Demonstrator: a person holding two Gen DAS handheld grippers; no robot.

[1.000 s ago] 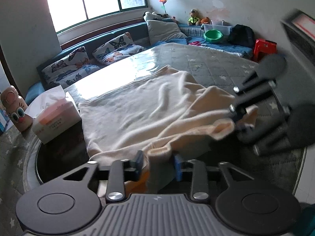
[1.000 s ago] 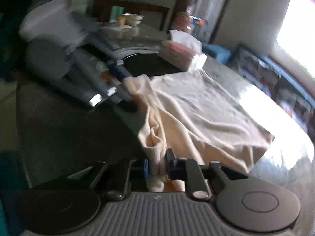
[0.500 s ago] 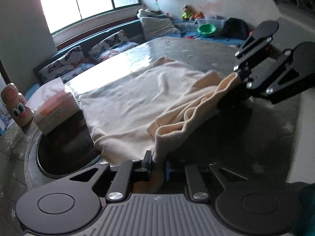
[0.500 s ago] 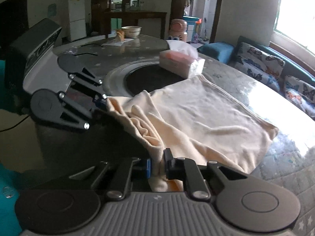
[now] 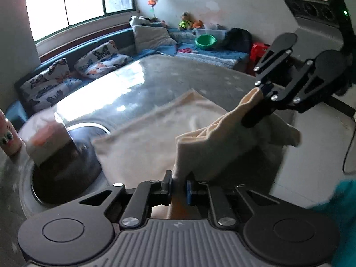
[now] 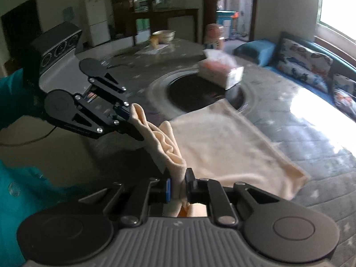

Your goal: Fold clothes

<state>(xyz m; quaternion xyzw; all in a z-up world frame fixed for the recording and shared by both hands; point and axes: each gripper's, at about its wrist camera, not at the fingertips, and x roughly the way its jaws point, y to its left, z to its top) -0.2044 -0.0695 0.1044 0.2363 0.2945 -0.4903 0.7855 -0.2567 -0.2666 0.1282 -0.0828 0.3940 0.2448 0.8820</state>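
A cream cloth (image 5: 155, 138) lies partly spread on the round grey table (image 5: 169, 73), with its near edge lifted off the surface. My left gripper (image 5: 179, 183) is shut on one corner of that edge. My right gripper (image 6: 178, 183) is shut on the other corner. The cloth (image 6: 222, 146) sags in folds between the two grippers and hangs above the table's front edge. The right gripper (image 5: 262, 91) shows in the left wrist view, and the left gripper (image 6: 126, 113) shows in the right wrist view.
A tissue box (image 6: 220, 73) stands by the dark round inset (image 6: 200, 93) in the table's middle. A pink cartoon bottle (image 5: 6, 138) stands at the left edge. A bowl (image 6: 163, 35) sits at the far side. A cushioned bench (image 5: 73, 75) lines the window wall.
Both grippers have lifted the held edge of the cloth higher and pulled it back toward the table's front edge, so the cloth stretches more between them.
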